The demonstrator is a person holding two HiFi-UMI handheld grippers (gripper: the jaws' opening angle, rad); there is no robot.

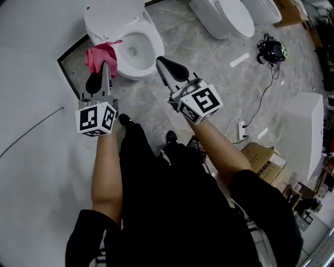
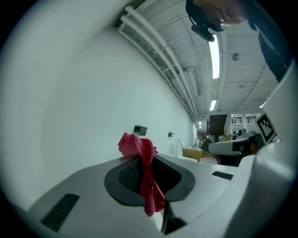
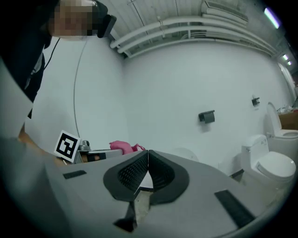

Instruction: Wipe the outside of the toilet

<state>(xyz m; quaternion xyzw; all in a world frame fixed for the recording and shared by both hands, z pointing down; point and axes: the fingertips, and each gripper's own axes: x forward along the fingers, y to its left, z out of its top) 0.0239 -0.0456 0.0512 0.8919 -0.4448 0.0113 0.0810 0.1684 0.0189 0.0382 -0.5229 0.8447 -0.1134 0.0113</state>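
Hovering over the toilet (image 1: 150, 32), we've got a second toilet (image 1: 229, 18) nearby. Left claw (image 1: 107, 64) grips the pink cloth (image 1: 99, 56), right claw (image 1: 162, 61) is clenched empty. Both forearms reach forward.

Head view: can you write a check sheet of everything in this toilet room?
Surface: grey tiled floor.
Job's things: white toilet, bowl open; pink cloth by its rim.
Clutter: cardboard box; black-and-green device on the floor.
Grippers: left gripper shut on the pink cloth; right gripper shut, empty.
Cables: black cable from the device; white power strip.
Surroundings: white wall; another toilet.
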